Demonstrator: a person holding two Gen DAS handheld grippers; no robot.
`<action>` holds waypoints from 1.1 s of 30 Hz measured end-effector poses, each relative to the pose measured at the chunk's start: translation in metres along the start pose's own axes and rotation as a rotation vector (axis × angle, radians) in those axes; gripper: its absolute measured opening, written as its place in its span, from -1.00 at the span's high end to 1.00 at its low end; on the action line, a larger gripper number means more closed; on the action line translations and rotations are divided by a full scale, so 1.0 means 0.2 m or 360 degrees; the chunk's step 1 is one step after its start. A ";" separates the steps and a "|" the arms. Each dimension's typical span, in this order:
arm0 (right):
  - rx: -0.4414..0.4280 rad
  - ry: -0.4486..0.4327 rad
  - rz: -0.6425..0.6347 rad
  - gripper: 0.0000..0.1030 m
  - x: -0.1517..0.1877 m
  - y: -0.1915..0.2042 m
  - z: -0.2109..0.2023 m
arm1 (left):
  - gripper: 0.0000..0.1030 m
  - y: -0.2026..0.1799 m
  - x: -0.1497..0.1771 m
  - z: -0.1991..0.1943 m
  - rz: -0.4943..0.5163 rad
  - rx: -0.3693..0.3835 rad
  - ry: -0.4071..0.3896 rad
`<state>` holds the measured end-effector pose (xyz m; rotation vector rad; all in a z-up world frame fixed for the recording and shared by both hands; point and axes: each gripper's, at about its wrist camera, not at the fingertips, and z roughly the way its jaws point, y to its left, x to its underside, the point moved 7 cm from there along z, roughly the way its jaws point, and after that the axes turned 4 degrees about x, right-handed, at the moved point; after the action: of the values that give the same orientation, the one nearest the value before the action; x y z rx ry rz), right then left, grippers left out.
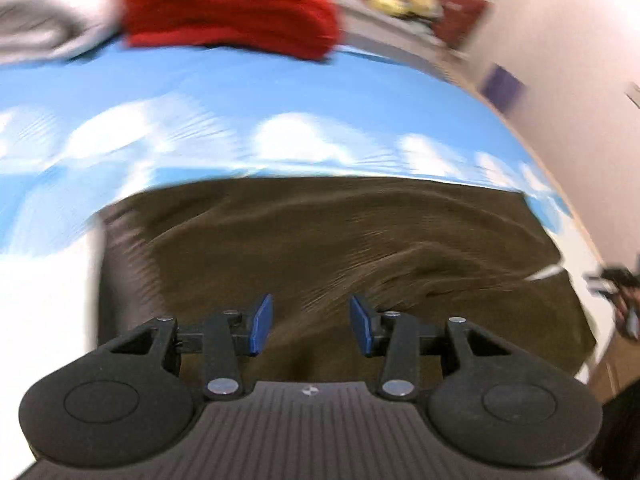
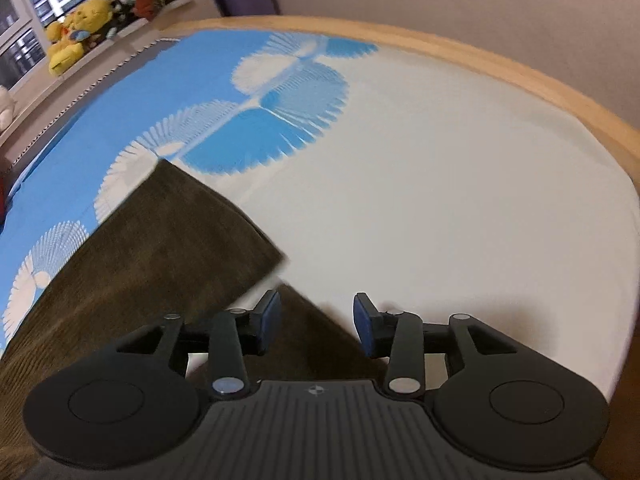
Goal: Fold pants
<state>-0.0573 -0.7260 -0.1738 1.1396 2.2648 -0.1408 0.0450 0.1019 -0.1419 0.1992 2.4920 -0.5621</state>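
A: Pants position?
B: Brown pants lie flat on the blue-and-white bedsheet; red cloth well beyond.
A: Grippers?
B: Left gripper jaws apart, empty, above the fabric. Right gripper jaws apart, empty, over a pant-leg end.

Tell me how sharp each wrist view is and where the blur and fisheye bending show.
Left wrist view: strong motion smear across the red garment and cloud-print sheet; brown pants soft, the left gripper crisp. Right wrist view: steadier, yellow plush toy recognisable, sheet print streaked, wooden bed edge bowed by the lens, the right gripper crisp.
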 end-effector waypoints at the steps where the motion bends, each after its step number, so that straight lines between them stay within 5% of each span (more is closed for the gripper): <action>1: 0.0003 0.0019 0.0030 0.16 0.03 -0.05 -0.03 | 0.08 0.07 0.06 -0.05 -0.0049 -0.0055 0.0009; 8: 0.0040 0.0109 0.0108 0.13 0.24 -0.35 -0.21 | -0.25 0.45 0.46 -0.19 -0.0298 -0.0333 0.0082; 13: 0.0065 0.0195 0.0038 0.03 0.35 -0.45 -0.26 | -0.40 0.62 0.57 -0.15 -0.0183 -0.0524 0.0277; 22: 0.0233 0.0405 -0.0188 -0.04 0.47 -0.42 -0.13 | -0.42 0.65 0.56 0.01 -0.0251 -0.0483 0.0366; 23: 0.0252 0.0403 -0.0223 0.00 0.47 -0.40 -0.12 | -0.38 0.65 0.57 0.01 -0.0272 -0.0462 0.0374; 25: 0.0261 0.0378 -0.0248 0.48 0.46 -0.38 -0.12 | -0.35 0.64 0.57 0.01 -0.0278 -0.0447 0.0390; 27: 0.0217 0.0363 -0.0217 0.57 0.45 -0.37 -0.13 | -0.25 0.61 0.57 0.01 -0.0197 -0.0459 0.0395; 30: 0.0220 0.0291 -0.0188 0.62 0.41 -0.35 -0.16 | 0.32 0.58 0.56 -0.02 -0.0086 -0.0467 0.0380; 33: 0.0269 0.0105 -0.0061 0.63 0.31 -0.40 -0.24 | 0.44 0.53 0.55 -0.12 -0.0080 -0.0402 0.0332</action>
<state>-0.1677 -0.7158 -0.1817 1.2031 2.3705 -0.3196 -0.0308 0.2094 -0.2220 0.1013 2.7478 -0.2518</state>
